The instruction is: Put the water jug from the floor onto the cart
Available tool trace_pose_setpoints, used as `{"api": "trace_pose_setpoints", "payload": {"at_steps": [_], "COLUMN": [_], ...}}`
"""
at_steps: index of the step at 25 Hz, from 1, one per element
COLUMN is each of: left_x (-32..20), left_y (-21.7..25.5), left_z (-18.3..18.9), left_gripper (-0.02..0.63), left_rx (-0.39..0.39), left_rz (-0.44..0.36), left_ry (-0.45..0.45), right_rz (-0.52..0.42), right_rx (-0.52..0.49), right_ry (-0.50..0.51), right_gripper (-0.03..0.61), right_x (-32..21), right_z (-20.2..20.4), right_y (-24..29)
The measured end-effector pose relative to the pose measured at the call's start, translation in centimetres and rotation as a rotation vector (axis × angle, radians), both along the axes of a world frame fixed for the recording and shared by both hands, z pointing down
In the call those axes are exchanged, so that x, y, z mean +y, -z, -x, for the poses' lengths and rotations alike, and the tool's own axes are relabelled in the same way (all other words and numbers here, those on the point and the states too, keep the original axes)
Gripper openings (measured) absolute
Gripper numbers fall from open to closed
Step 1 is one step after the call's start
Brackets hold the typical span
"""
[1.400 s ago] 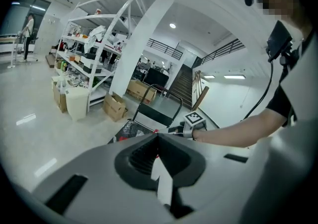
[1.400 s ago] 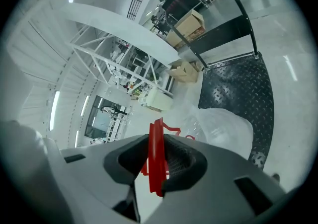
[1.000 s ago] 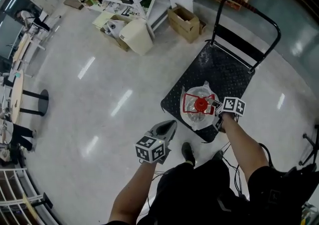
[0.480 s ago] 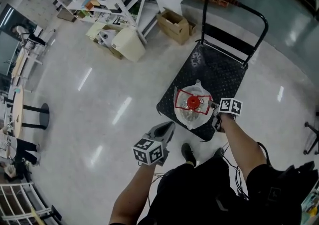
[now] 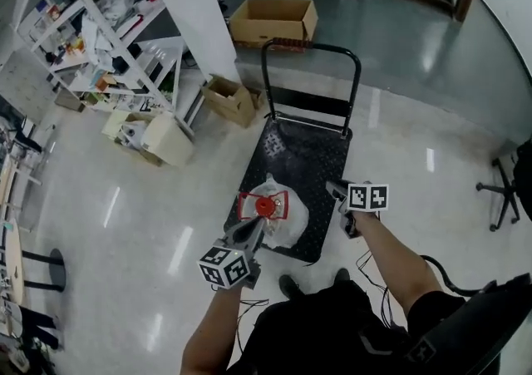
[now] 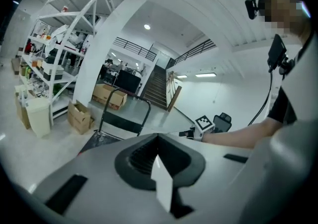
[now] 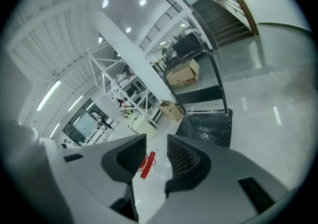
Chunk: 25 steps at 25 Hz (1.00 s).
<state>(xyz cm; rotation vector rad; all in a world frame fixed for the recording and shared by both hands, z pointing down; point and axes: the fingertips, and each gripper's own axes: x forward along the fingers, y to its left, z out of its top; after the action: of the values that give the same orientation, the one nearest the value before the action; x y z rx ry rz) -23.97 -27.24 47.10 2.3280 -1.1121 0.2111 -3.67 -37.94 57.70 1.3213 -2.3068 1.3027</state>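
Far left stand white shelves, with boxes on the floor beside them. My left claw is clenched, its pads pressed together with nothing in them. In the head view it sits just at the near left side of the jug. The jug is off the floor and upright on the near end of the cart, toward the left edge of the black deck. It is clear, rounded plastic, cloudy white in the light, with a red cap on top and a red handle spread flat around the neck. The cart's black push bar rises at the far end. My right claw is released, to the right of the jug and apart from it. Its jaws have just been opening and nothing lies between the pads. Only the red handle shows through the gap, well beyond them.
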Motion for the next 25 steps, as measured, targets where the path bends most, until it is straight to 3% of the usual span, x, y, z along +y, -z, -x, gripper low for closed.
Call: {"api": "trace_pose_setpoints", "payload": {"at_steps": [2,5,10,13,16,20,23,25], "left_x": [-0.3,-1.4,-3.1,-3.4,-3.2,-2.1,-1.4,-0.2], "left_y": [1.5,3.9,8.0,10.5,12.5,13.9,14.7,14.8], "left_z": [-2.6,-6.3,-10.6,-12.8,-15.5,-19.3,-20.5,-21.5], "left_gripper": [0.002,0.002,0.002,0.000,0.002,0.002,0.000,0.000], "left_rx": [0.028,0.022,0.048,0.062,0.064,-0.025,0.047,0.048], "left_rz": [-0.039,-0.109,-0.215,-0.258,-0.286,-0.375,-0.335,-0.329], "left_ry": [-0.030,-0.089,-0.156,-0.166,-0.189,-0.249,-0.255,-0.254], "right_rz": [-0.088,-0.258,-0.477,-0.522,-0.531,-0.533,-0.546,-0.551], "right_rx": [-0.004,0.045,0.146,0.219,0.223,0.249,0.270,0.268], "right_ry": [-0.002,0.015,0.021,-0.012,-0.057,-0.058,-0.049,-0.052], "right_gripper": [0.111,0.018,0.002,0.002,0.002,0.002,0.002,0.002], "right_x": [0.6,1.5,3.6,4.9,6.4,7.9,9.0,10.6], "right_z": [-2.4,-5.7,-9.6,-12.4,-15.3,-17.5,-17.8,-18.7], "right_y": [4.1,10.6,18.5,21.2,22.6,23.0,23.1,23.0]}}
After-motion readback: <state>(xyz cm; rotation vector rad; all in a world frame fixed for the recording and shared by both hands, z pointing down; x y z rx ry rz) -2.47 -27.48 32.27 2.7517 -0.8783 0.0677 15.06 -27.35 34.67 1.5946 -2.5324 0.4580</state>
